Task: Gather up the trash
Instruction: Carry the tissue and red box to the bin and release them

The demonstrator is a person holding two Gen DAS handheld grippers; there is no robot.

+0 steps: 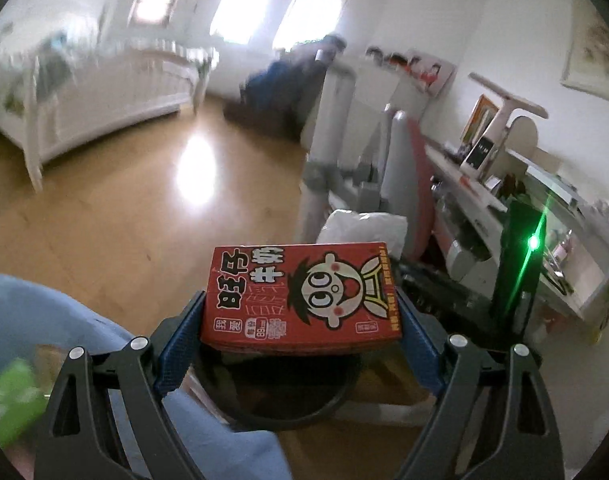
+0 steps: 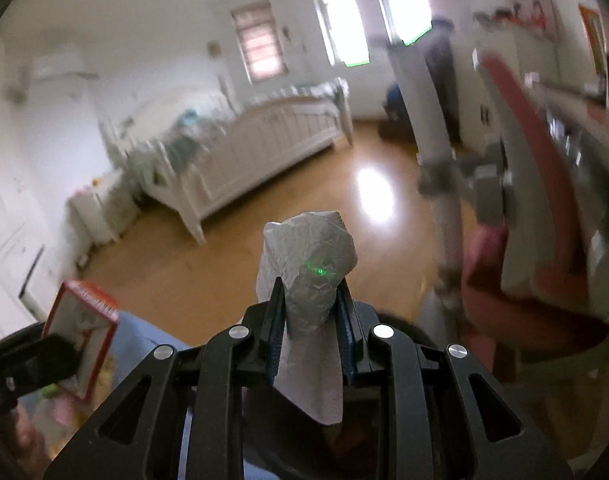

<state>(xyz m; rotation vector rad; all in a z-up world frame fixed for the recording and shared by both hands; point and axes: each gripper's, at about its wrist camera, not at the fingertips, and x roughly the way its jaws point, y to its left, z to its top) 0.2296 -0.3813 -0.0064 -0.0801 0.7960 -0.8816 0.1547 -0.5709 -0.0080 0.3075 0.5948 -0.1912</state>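
Left hand-held gripper [image 1: 300, 312] clamped on red milk carton [image 1: 300, 294]; right hand-held gripper [image 2: 310, 312] clamped on crumpled tissue [image 2: 310, 264]; keep both grips firm, release over black bin rim [image 1: 280, 412] at six o'clock

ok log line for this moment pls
left claw: shut on red milk carton | right claw: shut on crumpled tissue | both carried above floor

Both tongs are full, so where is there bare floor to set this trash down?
Bare wooden floor lies between the white bed and the grey chair. The desk side is crowded, with a white bag at the chair's base.
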